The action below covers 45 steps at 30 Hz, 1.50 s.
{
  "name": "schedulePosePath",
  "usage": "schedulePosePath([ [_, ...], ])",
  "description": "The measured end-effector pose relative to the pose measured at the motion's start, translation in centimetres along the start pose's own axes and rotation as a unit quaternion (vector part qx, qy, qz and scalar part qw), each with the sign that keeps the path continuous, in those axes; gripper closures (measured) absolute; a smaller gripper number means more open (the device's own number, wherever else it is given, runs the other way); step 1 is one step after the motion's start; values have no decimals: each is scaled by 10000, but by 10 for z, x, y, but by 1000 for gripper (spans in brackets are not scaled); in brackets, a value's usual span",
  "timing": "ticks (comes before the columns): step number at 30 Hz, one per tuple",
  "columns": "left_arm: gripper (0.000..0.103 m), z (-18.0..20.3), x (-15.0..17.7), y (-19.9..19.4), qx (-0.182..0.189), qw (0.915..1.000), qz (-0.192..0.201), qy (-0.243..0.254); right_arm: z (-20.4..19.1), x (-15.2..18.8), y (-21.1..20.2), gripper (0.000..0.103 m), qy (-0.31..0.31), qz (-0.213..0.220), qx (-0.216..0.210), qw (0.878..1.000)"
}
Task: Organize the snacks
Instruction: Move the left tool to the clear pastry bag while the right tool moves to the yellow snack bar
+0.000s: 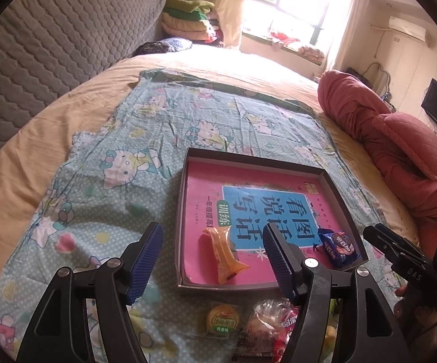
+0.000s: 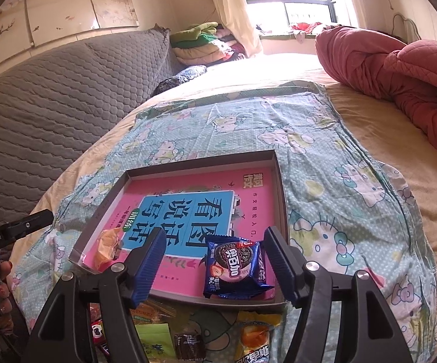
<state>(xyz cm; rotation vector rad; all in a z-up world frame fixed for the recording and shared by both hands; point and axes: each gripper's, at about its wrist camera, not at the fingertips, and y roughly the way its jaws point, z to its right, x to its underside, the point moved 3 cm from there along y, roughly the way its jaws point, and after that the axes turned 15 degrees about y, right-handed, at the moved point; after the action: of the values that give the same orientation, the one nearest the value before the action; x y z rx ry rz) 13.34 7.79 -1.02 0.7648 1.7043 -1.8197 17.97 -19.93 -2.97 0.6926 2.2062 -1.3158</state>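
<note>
Both grippers hover with jaws apart and nothing between them: the left gripper (image 1: 212, 254) and the right gripper (image 2: 214, 260). In the shallow tray (image 1: 185, 211) on the bed's cartoon-print cloth (image 1: 158, 115), an orange snack packet (image 1: 224, 251) lies by its near-left corner and a blue cookie packet (image 2: 236, 269) by its near-right corner.

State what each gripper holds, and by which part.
Nothing: the left gripper and right gripper are both open, above the orange packet and blue packet lying in the tray.

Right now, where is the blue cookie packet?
The blue cookie packet lies inside the shallow box, at its near right corner, on the pink book.
</note>
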Motion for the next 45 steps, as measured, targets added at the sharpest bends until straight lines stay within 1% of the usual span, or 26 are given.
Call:
schedulePosePath([
  [5, 33, 1, 8, -9, 22, 10000, -53, 22, 3, -1, -7, 36, 48, 34, -16, 10000],
  [15, 33, 11, 31, -9, 142, 9990, -422, 77, 10, 5, -19, 35, 178, 28, -9, 9998],
  [21, 33, 19, 40, -7, 224, 9978, -596, 159, 11, 15, -25, 35, 206, -61, 13, 9998],
  [24, 33, 24, 42, -9, 319, 9975, -598, 220, 10, 19, -29, 35, 174, -59, 70, 9998],
  [30, 33, 40, 46, -8, 649, 9952, -638, 372, 11, 28, -35, 35, 284, -168, 116, 9994],
  [40, 33, 56, 57, 4, 880, 9908, -874, 542, 26, 46, -48, 35, 531, -371, 491, 9967],
  [45, 33, 60, 62, 10, 971, 9888, -947, 625, 30, 57, -46, 35, 506, -556, 824, 9938],
])
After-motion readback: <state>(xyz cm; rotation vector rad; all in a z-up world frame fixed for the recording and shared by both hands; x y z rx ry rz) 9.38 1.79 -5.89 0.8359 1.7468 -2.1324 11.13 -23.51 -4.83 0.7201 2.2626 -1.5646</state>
